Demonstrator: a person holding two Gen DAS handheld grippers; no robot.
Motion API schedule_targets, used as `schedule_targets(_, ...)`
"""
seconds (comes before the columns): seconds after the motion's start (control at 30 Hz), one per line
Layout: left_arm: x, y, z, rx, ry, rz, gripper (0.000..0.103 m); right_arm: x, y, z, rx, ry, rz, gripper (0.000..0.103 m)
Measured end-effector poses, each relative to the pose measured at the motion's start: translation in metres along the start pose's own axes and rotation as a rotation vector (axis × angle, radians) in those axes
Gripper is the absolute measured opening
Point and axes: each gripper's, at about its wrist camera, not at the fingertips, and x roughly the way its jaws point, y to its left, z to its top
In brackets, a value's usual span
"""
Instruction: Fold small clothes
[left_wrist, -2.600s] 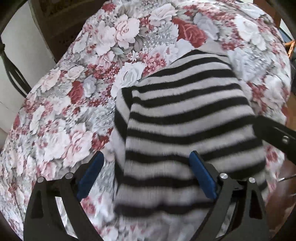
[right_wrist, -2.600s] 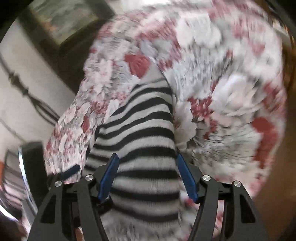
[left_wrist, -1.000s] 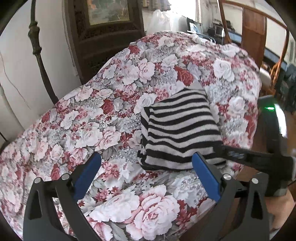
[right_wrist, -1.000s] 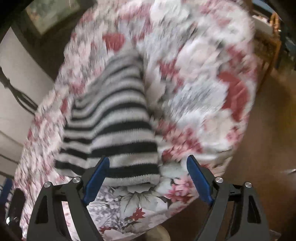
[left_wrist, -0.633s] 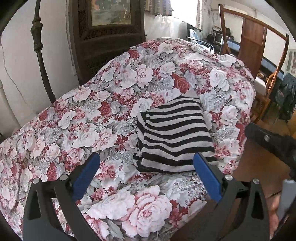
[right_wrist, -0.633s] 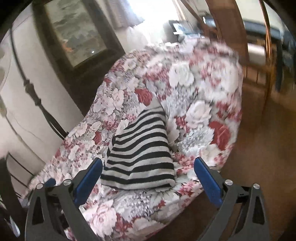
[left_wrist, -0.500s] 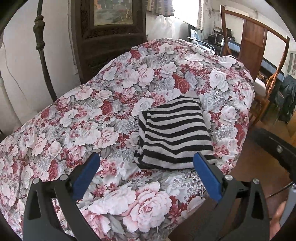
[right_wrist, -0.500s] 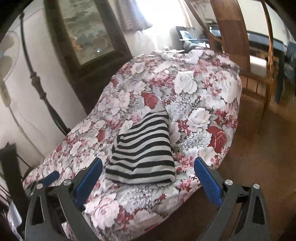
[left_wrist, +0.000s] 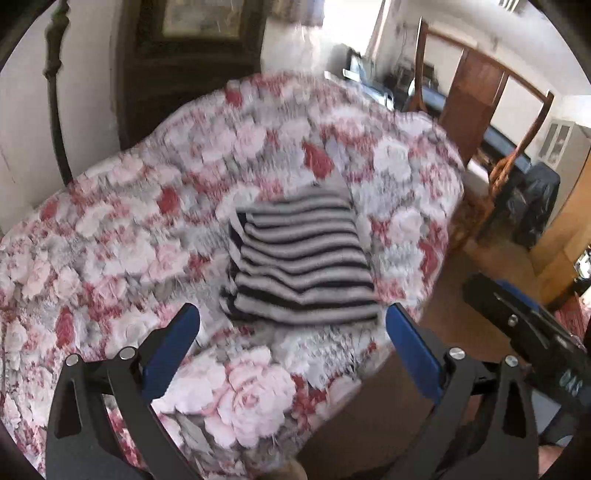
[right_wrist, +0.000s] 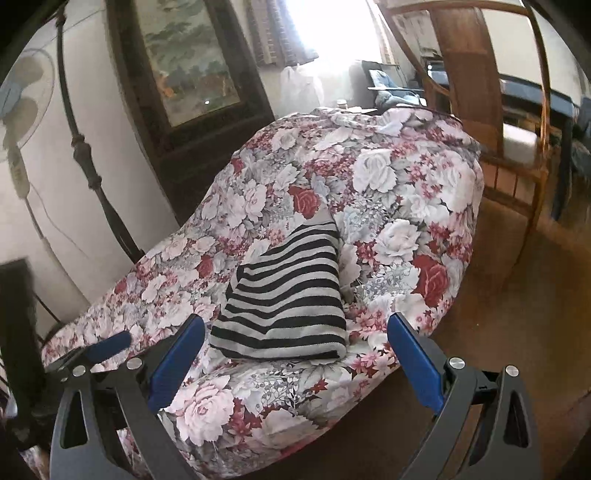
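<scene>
While both grippers hang back from the bed (right_wrist: 436, 206), one folded striped garment (right_wrist: 288, 295) lies on its flowered cover, near the bed's near right corner and short of the edge. It is the only piece of clothing on the cover, a thick packet of black and grey-white bands, with its folded edges stacked on its left side.

Seen from the left wrist, the left gripper (left_wrist: 291, 332) stands with its jaws wide apart and nothing between its two blue pads (left_wrist: 173, 343); the garment (left_wrist: 299, 266) lies beyond the tips, untouched. That view is blurred.

Seen from the right wrist, the right gripper (right_wrist: 295, 339) has its jaws spread as wide as they go, having just been opening, and holds nothing; its two blue pads (right_wrist: 413, 362) flank the garment's near edge without touching it. The left gripper's tip shows left of the garment, low over the cover, and the right gripper shows at the right edge of the left wrist view.

Beyond the bed stand one dark cabinet (right_wrist: 192, 88) with a picture panel, one dark bedpost (right_wrist: 88, 155) and one fan (right_wrist: 18, 96) to the left, and one wooden chair (right_wrist: 487, 74) to the right.
</scene>
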Motion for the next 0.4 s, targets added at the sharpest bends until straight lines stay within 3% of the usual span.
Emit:
schedule_targets(0.1, 0.002, -0.006, 0.001, 0.044, 0.004, 0.063, 0.098, 0.002, -0.002, 0.000, 0.009, 0.009, -0.006, 0.099)
schedule_targets(0.23, 0.016, -0.005, 0.000, 0.044, 0.067, 0.128, 0.098, 0.004, -0.004, 0.000, 0.012, 0.011, -0.010, 0.099)
schedule_targets(0.4, 0.020, 0.004, 0.001, 0.007, 0.084, 0.129, 0.098, 0.004, -0.005, -0.001, 0.014, 0.013, -0.010, 0.099)
